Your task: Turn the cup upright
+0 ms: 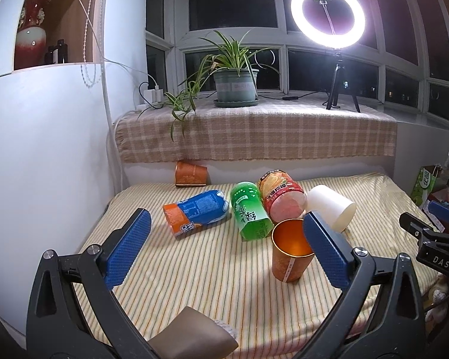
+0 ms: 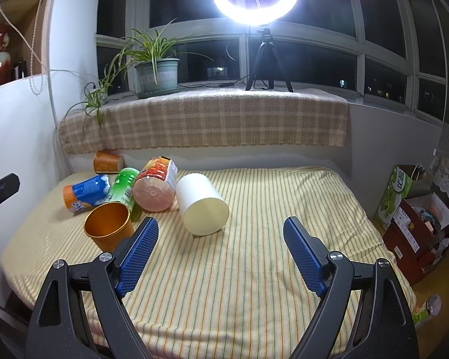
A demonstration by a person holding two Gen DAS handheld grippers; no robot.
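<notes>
While spread wide, both tools [image 1: 224, 239] [image 2: 221, 248] hold nothing.

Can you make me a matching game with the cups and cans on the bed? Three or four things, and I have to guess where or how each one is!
Things:
1. orange cup
2. white cup
3. green can
4. small orange cup

Clues:
A. lying against the back wall
B. standing with its opening up
C. lying between the blue can and the red can
D. lying on its side, rightmost

Pairs: 1-B, 2-D, 3-C, 4-A
</notes>
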